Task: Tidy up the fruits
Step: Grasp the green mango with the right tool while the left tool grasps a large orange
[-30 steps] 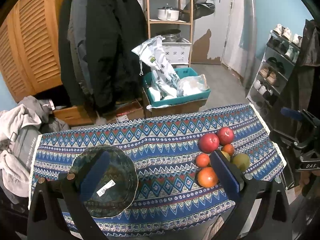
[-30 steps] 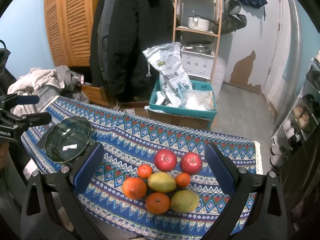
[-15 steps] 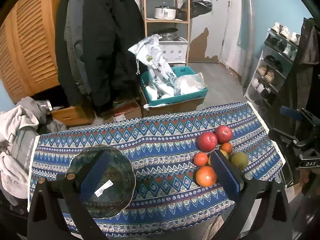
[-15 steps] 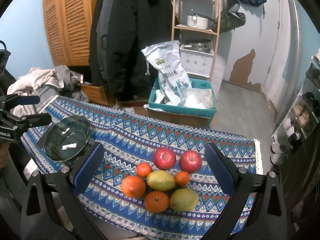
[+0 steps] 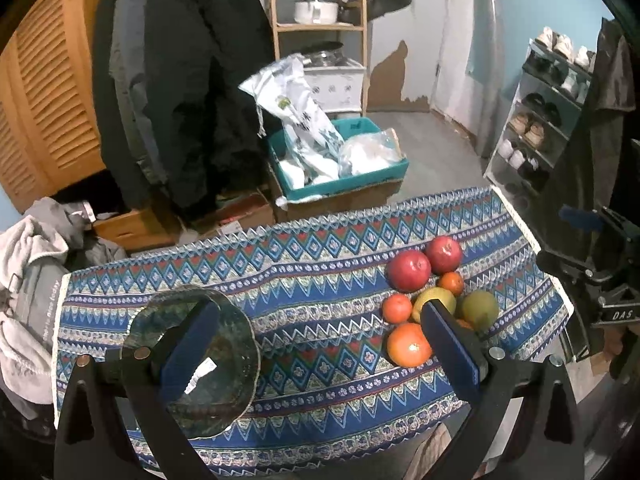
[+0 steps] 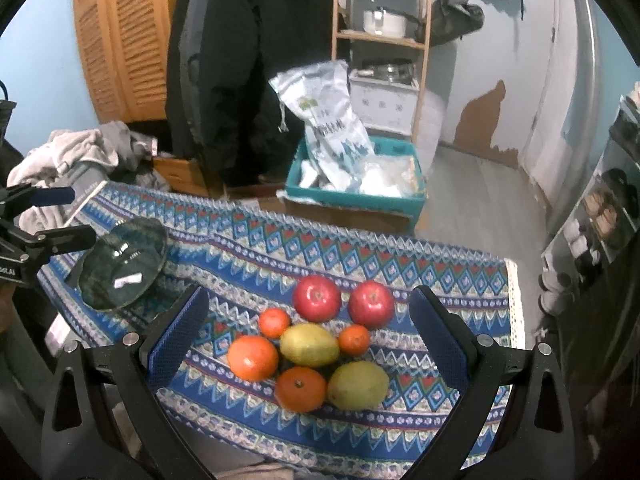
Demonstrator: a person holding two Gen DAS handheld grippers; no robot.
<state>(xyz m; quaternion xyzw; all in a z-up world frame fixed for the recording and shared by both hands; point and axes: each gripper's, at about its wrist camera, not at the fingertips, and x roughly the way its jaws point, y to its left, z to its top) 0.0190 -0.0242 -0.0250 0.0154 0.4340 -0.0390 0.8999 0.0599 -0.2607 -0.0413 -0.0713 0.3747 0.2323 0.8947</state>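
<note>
A cluster of fruit lies on the right part of the patterned tablecloth: two red apples, two yellow-green mangoes and several oranges. A dark glass bowl stands on the left part, with a white sticker inside and no fruit in it. My left gripper is open above the cloth, its left finger over the bowl and its right finger in front of the fruit. My right gripper hangs open above the fruit cluster, holding nothing. The bowl shows at left in the right wrist view.
Beyond the table stand a teal crate with white bags, hanging dark coats, a wooden shelf with a pot, and a shoe rack at right. A heap of clothes lies at the table's left end.
Both grippers have drifted slightly closer to the table and stayed open. The fruit and the bowl have not moved.
</note>
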